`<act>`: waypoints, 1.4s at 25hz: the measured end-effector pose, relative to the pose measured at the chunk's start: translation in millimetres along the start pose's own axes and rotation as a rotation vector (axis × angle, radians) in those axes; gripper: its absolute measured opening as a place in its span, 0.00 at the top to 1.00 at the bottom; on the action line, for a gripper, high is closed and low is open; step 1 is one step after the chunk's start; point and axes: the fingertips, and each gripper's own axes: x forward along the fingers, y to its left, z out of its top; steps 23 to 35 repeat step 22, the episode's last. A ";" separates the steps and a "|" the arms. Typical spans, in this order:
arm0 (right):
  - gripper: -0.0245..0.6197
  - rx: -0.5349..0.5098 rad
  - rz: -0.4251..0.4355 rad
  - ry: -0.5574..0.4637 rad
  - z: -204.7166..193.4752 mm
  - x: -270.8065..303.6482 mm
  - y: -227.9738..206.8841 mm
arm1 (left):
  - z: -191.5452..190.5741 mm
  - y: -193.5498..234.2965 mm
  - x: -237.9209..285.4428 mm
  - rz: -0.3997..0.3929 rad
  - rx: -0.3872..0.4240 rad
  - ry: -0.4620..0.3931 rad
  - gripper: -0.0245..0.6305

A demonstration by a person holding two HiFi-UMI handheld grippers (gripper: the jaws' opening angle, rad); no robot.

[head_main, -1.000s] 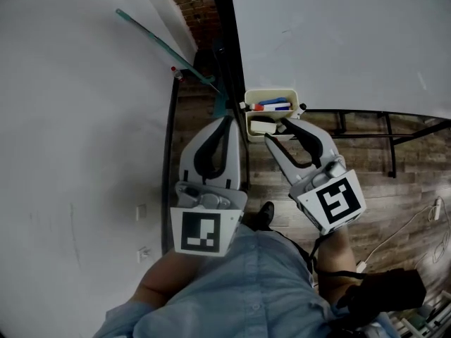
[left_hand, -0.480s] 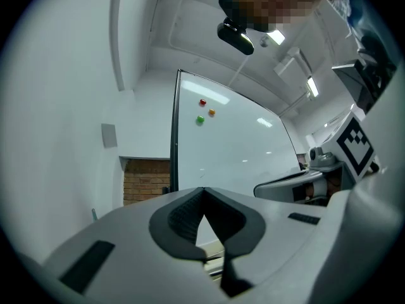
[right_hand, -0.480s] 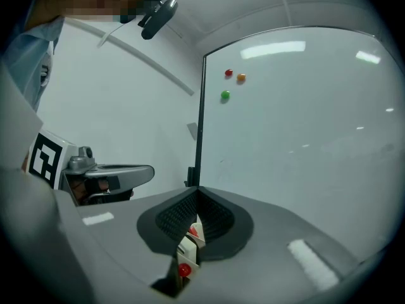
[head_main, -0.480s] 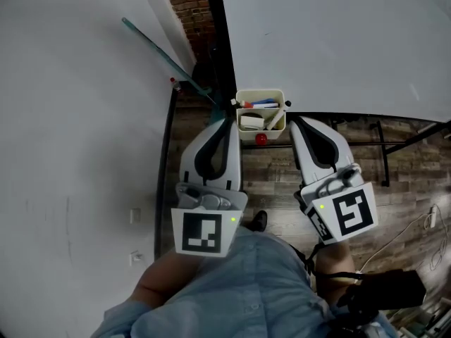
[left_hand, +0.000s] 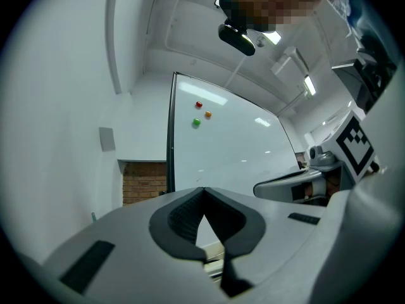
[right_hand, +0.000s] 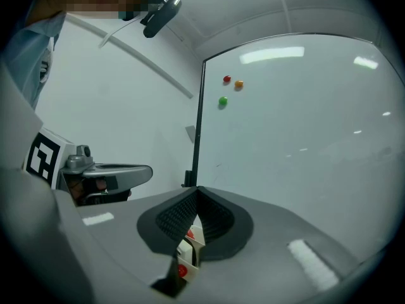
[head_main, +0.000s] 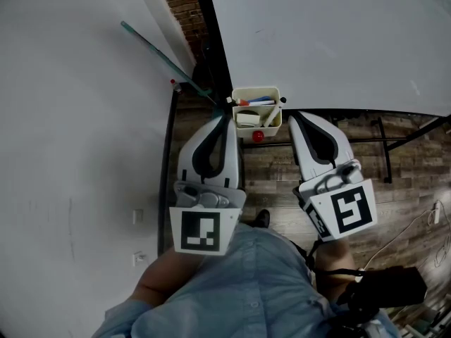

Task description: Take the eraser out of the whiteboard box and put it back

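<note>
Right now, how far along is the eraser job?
Looks finished, I'd judge. Done: the eraser lies inside the box beside the markers. In hand: nothing; the left gripper and right gripper are both shut and empty, one either side of the box. A second ago the right gripper stood open at the eraser, so it seems just put back. Left: nothing I can see.

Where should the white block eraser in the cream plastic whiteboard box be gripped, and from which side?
Probably by its top, coming down through the open top of the cream plastic box. The white block eraser sits in the front part with walls around it, so only its top is free; the coloured markers lie in the part behind.
</note>
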 end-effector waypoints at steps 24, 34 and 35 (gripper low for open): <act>0.96 0.011 -0.003 -0.036 8.0 -10.4 1.0 | 5.4 -8.9 -5.7 -0.014 0.006 -0.006 0.96; 0.96 0.011 -0.003 -0.036 8.0 -10.4 1.0 | 5.4 -8.9 -5.7 -0.014 0.006 -0.006 0.96; 0.96 0.011 -0.003 -0.036 8.0 -10.4 1.0 | 5.4 -8.9 -5.7 -0.014 0.006 -0.006 0.96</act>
